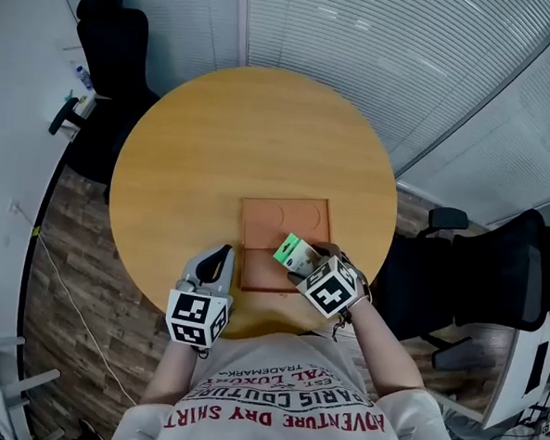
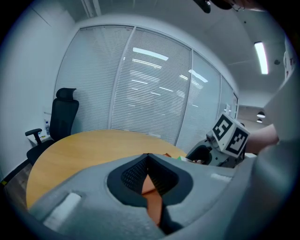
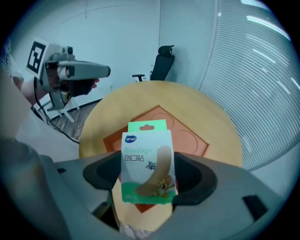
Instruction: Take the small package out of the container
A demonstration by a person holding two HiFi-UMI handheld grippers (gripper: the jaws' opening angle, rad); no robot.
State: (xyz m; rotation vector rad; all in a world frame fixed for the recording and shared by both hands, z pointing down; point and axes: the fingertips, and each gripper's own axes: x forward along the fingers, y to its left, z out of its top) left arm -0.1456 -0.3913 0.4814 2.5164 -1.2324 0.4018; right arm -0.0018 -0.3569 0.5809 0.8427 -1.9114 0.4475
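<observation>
A small white and green bandage package [image 3: 149, 164] stands upright between the jaws of my right gripper [image 3: 149, 180], which is shut on it. In the head view the package [image 1: 295, 253] hangs above the near right corner of the flat orange container [image 1: 284, 220] on the round wooden table [image 1: 214, 146]. The container [image 3: 187, 136] shows moulded round hollows and nothing in it. My left gripper [image 1: 220, 260] is at the container's near left edge, its tips together with nothing held. Its jaws [image 2: 148, 157] meet, with orange showing below them.
Black office chairs stand at the far left [image 1: 110, 28] and at the right [image 1: 495, 274] of the table. Window blinds [image 1: 406, 46] run behind it. Wooden floor [image 1: 69, 248] lies to the left. The table's near edge is close to the person's body.
</observation>
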